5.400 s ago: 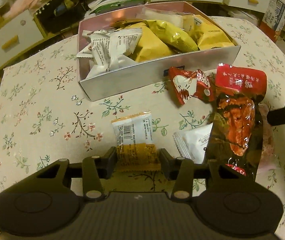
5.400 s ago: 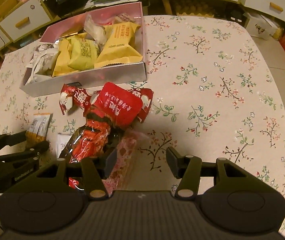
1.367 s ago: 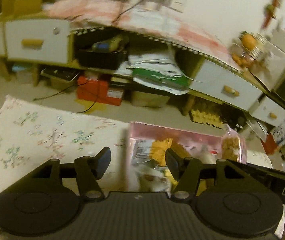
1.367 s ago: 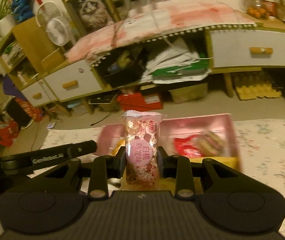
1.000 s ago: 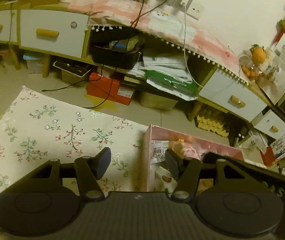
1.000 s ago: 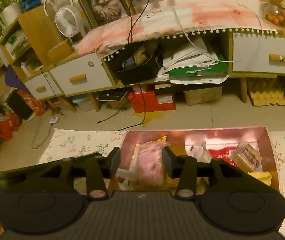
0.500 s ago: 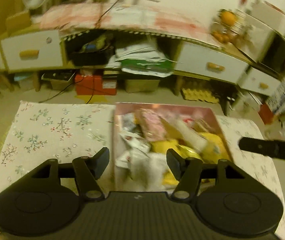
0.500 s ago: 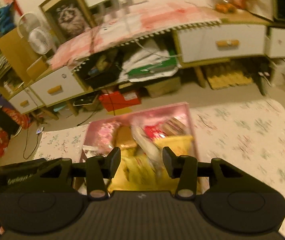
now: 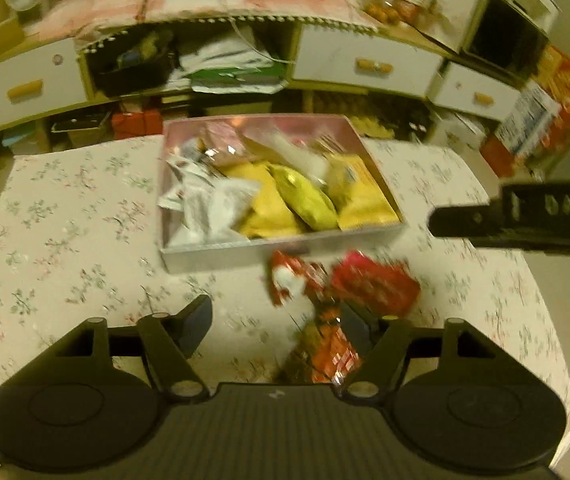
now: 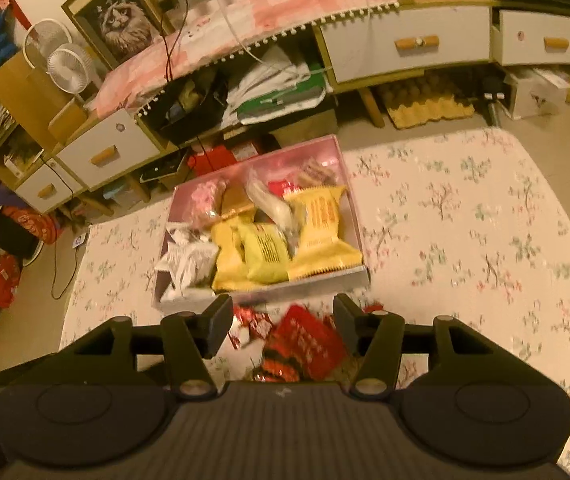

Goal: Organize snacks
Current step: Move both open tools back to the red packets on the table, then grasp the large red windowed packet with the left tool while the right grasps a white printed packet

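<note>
A pink-lined box point(image 9: 283, 254) point(image 10: 349, 200) on the floral table holds yellow packets point(image 9: 305, 200) point(image 10: 269, 248), white packets point(image 9: 213, 204) point(image 10: 187, 262) and a pink-wrapped snack point(image 10: 205, 196). In front of the box lie red snack packets point(image 9: 373, 284) point(image 10: 309, 340) and a long red bag point(image 9: 325, 348). My left gripper point(image 9: 275, 324) is open and empty above the table, near the red packets. My right gripper point(image 10: 283, 322) is open and empty above the red packets; its arm shows in the left wrist view point(image 9: 525, 216).
The floral tablecloth point(image 9: 65, 240) point(image 10: 485, 240) spreads left and right of the box. Behind the table stand low cabinets with white drawers point(image 10: 409, 44), a cluttered shelf point(image 10: 269, 88), fans point(image 10: 69, 64) and floor clutter point(image 10: 1, 264).
My right gripper let the pink-wrapped snack go into the box and opened. Both grippers have pulled back and tilted down, bringing the red packets in front of the box into view.
</note>
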`<state>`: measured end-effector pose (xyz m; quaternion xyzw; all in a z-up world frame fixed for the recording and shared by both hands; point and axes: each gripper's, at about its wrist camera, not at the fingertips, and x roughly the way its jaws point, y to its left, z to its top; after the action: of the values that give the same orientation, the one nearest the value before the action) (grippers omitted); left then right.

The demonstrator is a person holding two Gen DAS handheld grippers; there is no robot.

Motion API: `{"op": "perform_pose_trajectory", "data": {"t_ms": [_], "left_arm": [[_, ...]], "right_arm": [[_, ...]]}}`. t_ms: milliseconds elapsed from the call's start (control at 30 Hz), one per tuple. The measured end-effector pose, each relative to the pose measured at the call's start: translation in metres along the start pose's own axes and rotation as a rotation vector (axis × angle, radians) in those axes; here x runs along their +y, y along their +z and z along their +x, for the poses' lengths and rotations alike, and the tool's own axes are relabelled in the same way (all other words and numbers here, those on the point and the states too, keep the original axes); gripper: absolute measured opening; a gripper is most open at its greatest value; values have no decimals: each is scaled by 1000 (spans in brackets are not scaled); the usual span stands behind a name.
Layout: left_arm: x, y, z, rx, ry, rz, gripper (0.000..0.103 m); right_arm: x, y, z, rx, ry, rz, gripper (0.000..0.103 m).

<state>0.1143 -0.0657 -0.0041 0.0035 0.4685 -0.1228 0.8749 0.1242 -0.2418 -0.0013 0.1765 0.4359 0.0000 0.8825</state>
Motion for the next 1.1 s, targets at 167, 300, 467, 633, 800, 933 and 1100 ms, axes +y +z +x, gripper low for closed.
{"op": "perform_pose_trajectory", "data": {"t_ms": [167, 300, 467, 633, 800, 933, 1100], "left_arm": [[-21, -15, 18, 28, 5, 92, 80], [-41, -32, 40, 68, 21, 190, 81], [-56, -41, 58, 80, -9, 231, 84], [-65, -43, 76, 98, -1, 264, 87], [-58, -46, 91, 155, 15, 262, 82], [-56, -47, 86, 155, 5, 298, 74], [-50, -46, 79, 178, 8, 307, 70]], "right_arm": [[-18, -3, 0, 14, -23, 15, 52], [-26, -6, 3, 35, -49, 19, 52], [-30, -8, 6, 51, -61, 18, 52], [-25, -8, 7, 51, -69, -10, 59], [-27, -8, 11, 59, -78, -17, 60], [-27, -9, 15, 71, -87, -26, 60], [-26, -10, 14, 78, -83, -33, 60]]}}
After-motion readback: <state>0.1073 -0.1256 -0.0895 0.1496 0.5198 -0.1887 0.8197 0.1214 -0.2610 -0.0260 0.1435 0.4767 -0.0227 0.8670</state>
